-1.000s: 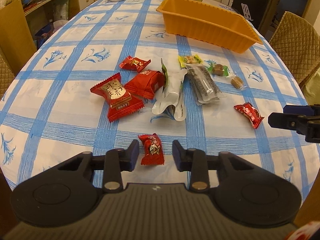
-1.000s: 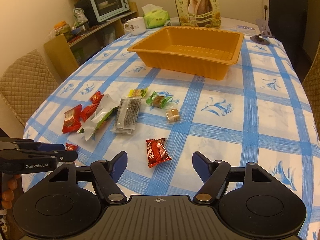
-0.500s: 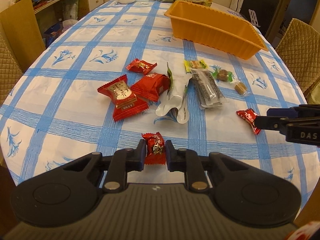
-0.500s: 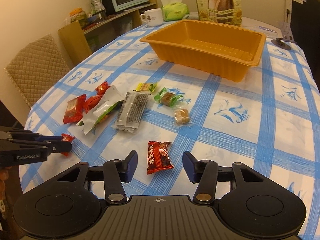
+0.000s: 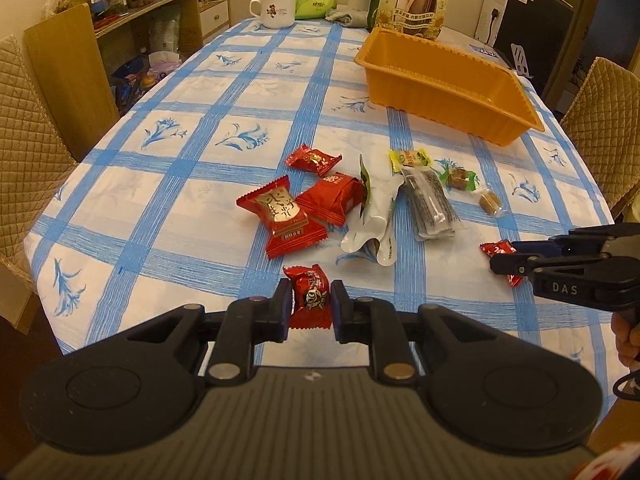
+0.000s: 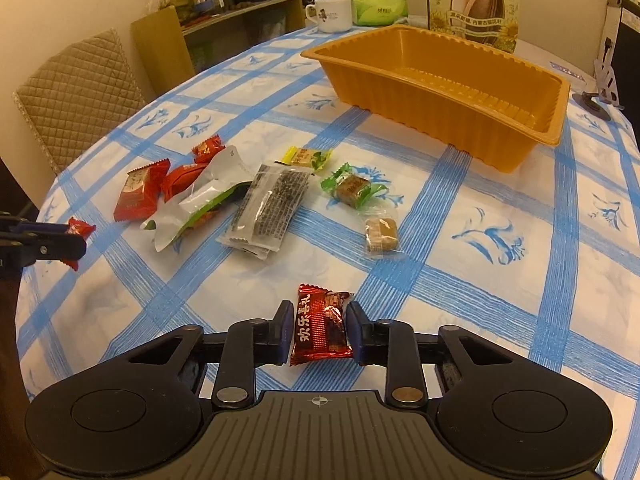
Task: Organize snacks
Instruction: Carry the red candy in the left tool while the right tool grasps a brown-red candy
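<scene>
Left wrist view: Where the left hand-held gripper (image 5: 310,307) fills the bottom of the picture, its jaws are clamped on a small red candy (image 5: 311,294), whose lower edge hangs just above the table (image 5: 168,184).
Right side of this view: the right hand-held gripper (image 5: 505,257) reaches in from the edge, covering most of a red sweet (image 5: 496,249); its body is cut off by the frame.
Loose snacks: a large red packet (image 5: 284,216), a second red packet (image 5: 332,196), a white pouch (image 5: 374,216) and a dark packet (image 5: 430,204) lie close together in the middle of the table.
Tray: the orange tray (image 5: 448,92) stands further back, well apart from the snacks; its inside is mostly hidden by the near wall.
Right wrist view: the right hand-held gripper (image 6: 318,332) has just been closing its jaws, and they now press on the sides of the red sweet (image 6: 320,328), which rests on the table (image 6: 480,280).
Left edge of this view: the left hand-held gripper (image 6: 78,240) shows only its tips, with the small red candy (image 6: 80,227) half hidden between them.
Tray here: the orange tray (image 6: 500,148) looks empty as far as the floor shows.
</scene>
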